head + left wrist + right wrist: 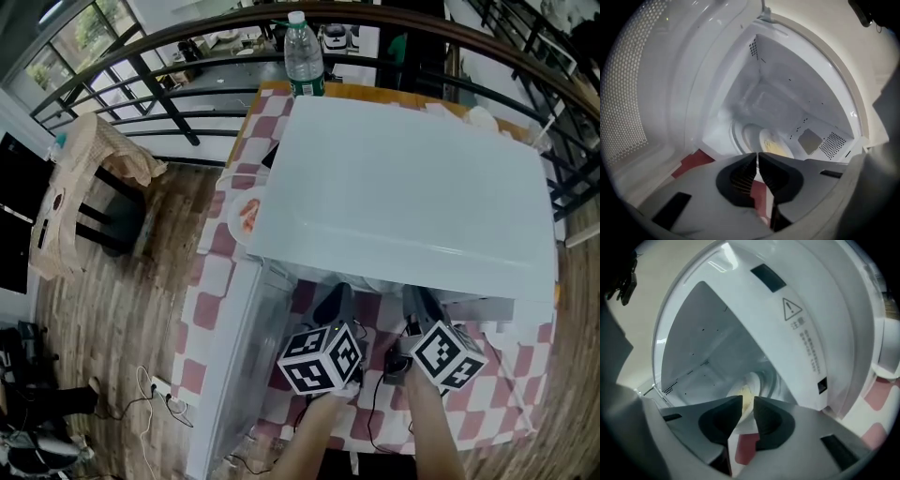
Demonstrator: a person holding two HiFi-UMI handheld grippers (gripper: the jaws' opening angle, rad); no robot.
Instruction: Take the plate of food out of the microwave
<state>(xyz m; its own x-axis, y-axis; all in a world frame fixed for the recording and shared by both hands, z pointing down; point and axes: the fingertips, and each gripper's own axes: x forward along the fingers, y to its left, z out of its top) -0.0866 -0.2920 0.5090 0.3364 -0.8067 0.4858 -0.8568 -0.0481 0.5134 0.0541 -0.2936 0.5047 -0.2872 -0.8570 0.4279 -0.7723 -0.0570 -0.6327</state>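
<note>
One plate (pixel 771 143) in one microwave (pixel 403 187); left gripper (pixel 758 154) jaws together, right gripper (pixel 747 400) jaws apart.

Wooden plank floor (pixel 112 309) down left; black railing (pixel 141 84) curving past; daylight through windows (pixel 66 42); red-checked table (pixel 211 281); cloth-draped chair (pixel 103 155) near it.

- The left tool (pixel 758 157): pale grey shell, dark ribbed pads (pixel 740 178).
- The right tool (pixel 747 403): same grey shell, dark hollowed jaws.
- A white cube (pixel 321 359) with black square markers tops each.
- A thin black cable (pixel 373 412) trails beside them.
</note>
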